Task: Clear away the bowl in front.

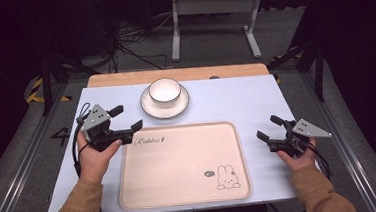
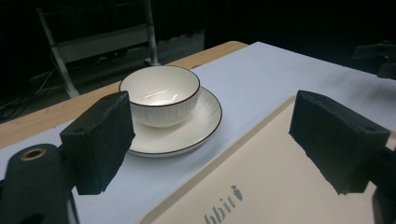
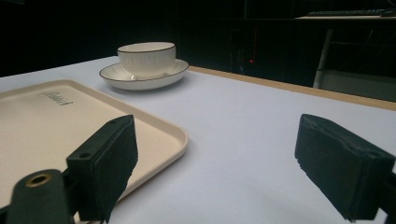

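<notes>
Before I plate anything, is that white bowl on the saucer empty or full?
Empty: the bowl stands upright on its saucer, bare glossy inside.

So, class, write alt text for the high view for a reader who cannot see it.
A white bowl sits on a saucer beyond an empty beige tray on a pale blue table. A person's hands hold the left gripper and right gripper beside the tray, jaws open.
</notes>
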{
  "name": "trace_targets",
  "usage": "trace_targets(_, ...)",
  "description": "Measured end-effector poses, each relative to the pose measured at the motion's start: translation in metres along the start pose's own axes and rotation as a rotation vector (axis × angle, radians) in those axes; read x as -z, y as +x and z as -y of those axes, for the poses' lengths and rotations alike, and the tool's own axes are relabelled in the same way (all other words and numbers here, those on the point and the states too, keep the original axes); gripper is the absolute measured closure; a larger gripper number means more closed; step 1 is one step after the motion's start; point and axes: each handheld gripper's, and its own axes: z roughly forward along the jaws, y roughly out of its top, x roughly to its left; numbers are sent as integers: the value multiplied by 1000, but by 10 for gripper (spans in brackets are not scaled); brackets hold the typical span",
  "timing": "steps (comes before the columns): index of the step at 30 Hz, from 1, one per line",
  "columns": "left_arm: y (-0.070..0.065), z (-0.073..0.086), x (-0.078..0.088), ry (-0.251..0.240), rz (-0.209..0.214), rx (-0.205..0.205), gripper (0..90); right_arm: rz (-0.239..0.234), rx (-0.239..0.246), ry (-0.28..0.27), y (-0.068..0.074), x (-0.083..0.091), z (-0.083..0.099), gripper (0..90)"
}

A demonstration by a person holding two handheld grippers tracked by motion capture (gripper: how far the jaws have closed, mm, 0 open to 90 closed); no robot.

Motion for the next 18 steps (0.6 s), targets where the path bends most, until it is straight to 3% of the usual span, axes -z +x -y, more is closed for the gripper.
trace_targets(18,1,-19,-55,36,68,-31,134,9,-8,-2,0,0,0,137)
